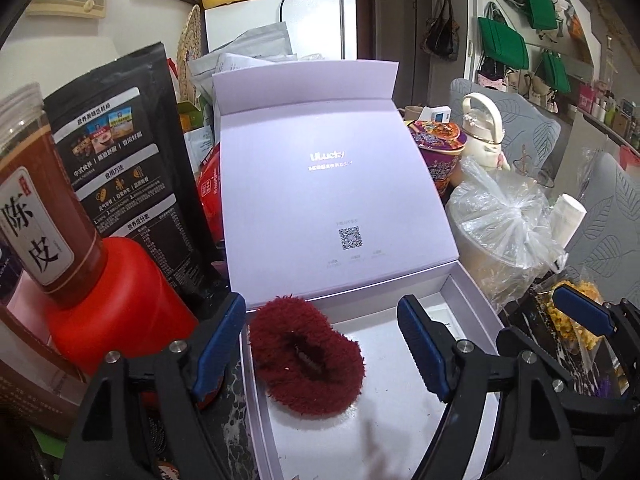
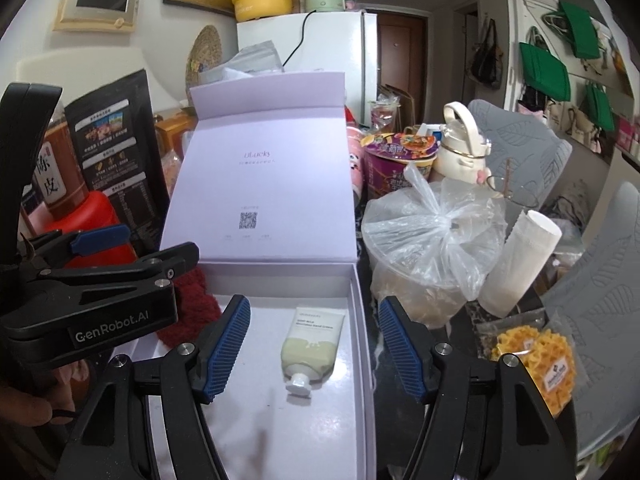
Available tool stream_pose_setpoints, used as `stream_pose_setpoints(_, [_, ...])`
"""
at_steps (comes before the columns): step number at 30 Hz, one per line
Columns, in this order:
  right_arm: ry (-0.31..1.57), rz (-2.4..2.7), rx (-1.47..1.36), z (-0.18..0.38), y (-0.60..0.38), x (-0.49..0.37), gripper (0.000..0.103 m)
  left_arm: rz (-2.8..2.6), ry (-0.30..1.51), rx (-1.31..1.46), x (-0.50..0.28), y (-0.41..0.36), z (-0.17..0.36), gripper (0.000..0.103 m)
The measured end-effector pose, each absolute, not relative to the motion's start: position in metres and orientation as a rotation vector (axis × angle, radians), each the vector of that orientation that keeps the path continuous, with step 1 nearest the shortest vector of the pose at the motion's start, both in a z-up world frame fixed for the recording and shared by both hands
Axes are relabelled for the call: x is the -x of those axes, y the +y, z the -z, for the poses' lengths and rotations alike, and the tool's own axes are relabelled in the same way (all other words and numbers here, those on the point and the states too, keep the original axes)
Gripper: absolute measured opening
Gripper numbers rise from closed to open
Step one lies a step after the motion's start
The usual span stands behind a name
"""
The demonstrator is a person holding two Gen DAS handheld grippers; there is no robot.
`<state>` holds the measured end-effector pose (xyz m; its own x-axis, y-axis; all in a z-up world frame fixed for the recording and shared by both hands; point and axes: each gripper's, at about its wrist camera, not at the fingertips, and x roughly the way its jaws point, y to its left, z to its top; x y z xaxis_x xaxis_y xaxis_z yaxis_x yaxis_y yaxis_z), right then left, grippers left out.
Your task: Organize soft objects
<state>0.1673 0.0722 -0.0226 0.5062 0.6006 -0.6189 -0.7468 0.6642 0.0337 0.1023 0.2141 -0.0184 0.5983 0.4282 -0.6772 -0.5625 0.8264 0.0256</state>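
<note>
Risk first: your left gripper (image 1: 322,340) hangs with jaws apart around the red fuzzy scrunchie (image 1: 307,354), which lies in the near-left part of the open lavender box (image 2: 362,320), so a careless close could drag it over the low left wall. Right gripper (image 2: 314,348) also stands apart, holding nothing, above the hand cream tube (image 2: 312,346) on the box floor at right (cap toward you). Watch the two grippers: they sit close and could knock together, or tip the upright lid (image 2: 260,184).
</note>
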Motion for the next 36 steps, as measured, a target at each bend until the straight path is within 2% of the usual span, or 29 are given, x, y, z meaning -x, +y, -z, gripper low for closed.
stream_pose_setpoints(9, [0.61,-0.771,0.215,-0.003,0.048,-0.155,0.068,-0.556,0.647,0.162,-0.087,0.189,-0.016,0.078])
stream_pose_setpoints(36, [0.466,-0.659,0.185,-0.066,-0.044,-0.084,0.07,-0.458,0.555,0.128,-0.029,0.113,-0.079,0.078])
